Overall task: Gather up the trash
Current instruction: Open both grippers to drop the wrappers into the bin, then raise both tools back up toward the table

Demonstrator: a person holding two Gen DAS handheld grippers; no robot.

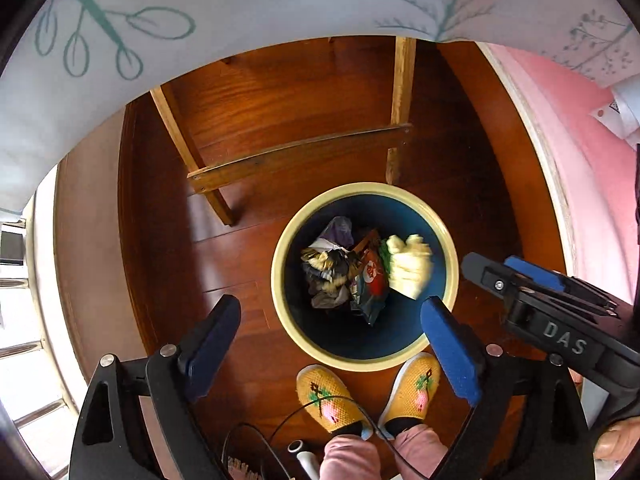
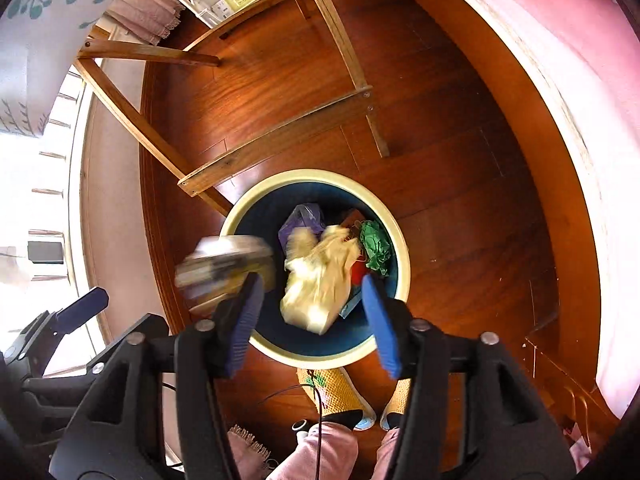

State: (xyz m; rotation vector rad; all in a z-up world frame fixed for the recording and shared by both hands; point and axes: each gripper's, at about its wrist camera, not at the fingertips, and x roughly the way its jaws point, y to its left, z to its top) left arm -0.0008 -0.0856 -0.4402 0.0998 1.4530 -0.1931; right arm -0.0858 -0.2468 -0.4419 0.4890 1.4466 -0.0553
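A round bin [image 1: 368, 190] with a cream rim and dark blue inside stands on the wooden floor below both grippers. It holds a purple bag [image 1: 340, 228], crumpled wrappers [image 1: 370, 280] and green paper [image 2: 376, 248]. A cream crumpled bag [image 1: 410, 266] [image 2: 320, 280] is blurred in the air over the bin [image 2: 316, 178]. A blurred yellow-and-dark packet [image 2: 224, 264] hangs loose by the bin's left rim, past one right fingertip. My left gripper [image 1: 332, 340] stands wide open with nothing between its pads. My right gripper [image 2: 312, 320] is open too, and no pad presses on anything.
Wooden legs and a crossbar [image 1: 296, 156] of a table stand just beyond the bin, under a white leaf-print cloth [image 1: 240, 4]. A pink surface [image 1: 580, 140] borders the right side. A person's yellow slippers [image 1: 332, 400] stand close to the bin's near rim, with a black cable [image 1: 320, 408] beside them.
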